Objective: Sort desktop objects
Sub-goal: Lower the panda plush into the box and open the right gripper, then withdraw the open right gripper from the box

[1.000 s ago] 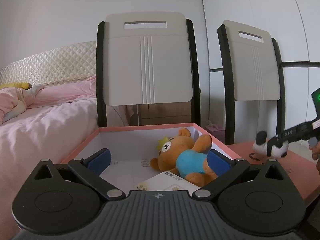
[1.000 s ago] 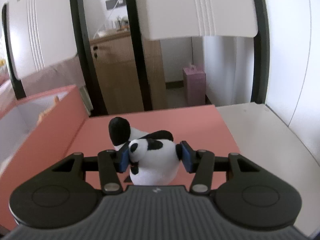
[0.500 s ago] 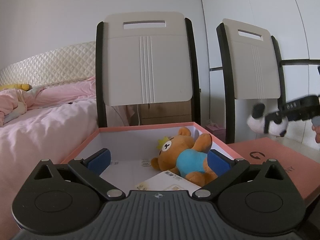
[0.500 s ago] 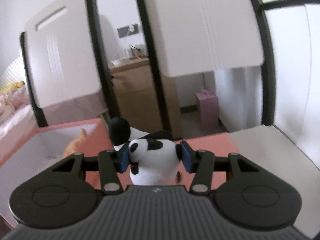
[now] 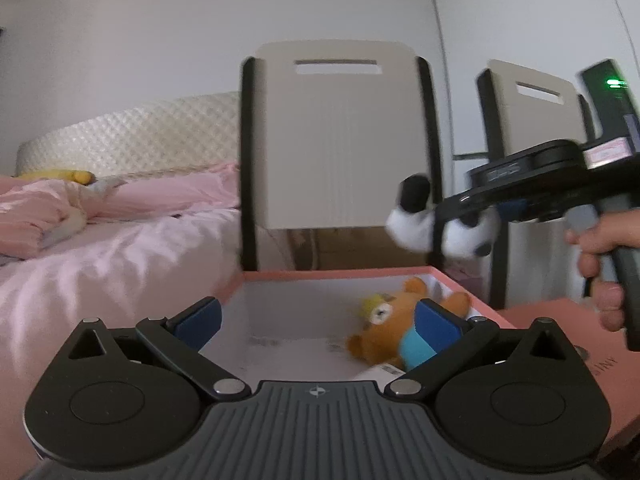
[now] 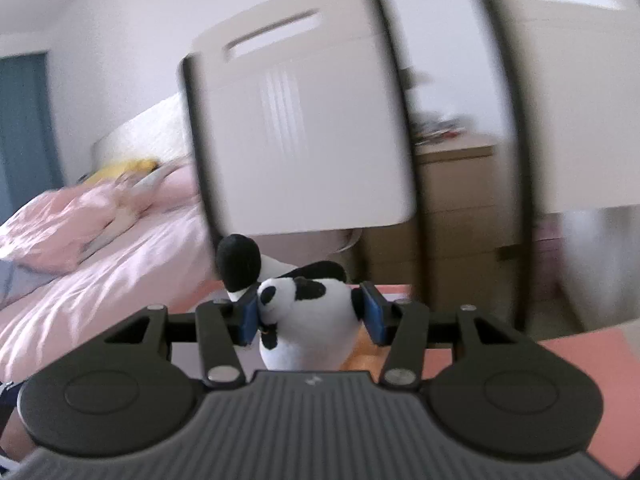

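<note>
My right gripper (image 6: 312,314) is shut on a black-and-white panda plush (image 6: 306,320). In the left wrist view the panda plush (image 5: 440,228) hangs in the air above the far right rim of the pink box (image 5: 340,274), held by the right gripper (image 5: 472,216). An orange bear plush in a blue shirt (image 5: 396,332) lies inside the box beside a white card (image 5: 380,372). My left gripper (image 5: 316,320) is open and empty, its fingers over the near part of the box.
The pink box lid (image 5: 580,344) lies flat to the right of the box. Two white chair backs (image 5: 340,136) stand behind the box. A bed with pink bedding (image 5: 100,240) lies to the left. A wooden cabinet (image 6: 452,200) stands behind the chairs.
The right gripper has lifted the panda off the pink lid and carried it left and up, towards the box. The left gripper has shifted slightly left and stayed open.
</note>
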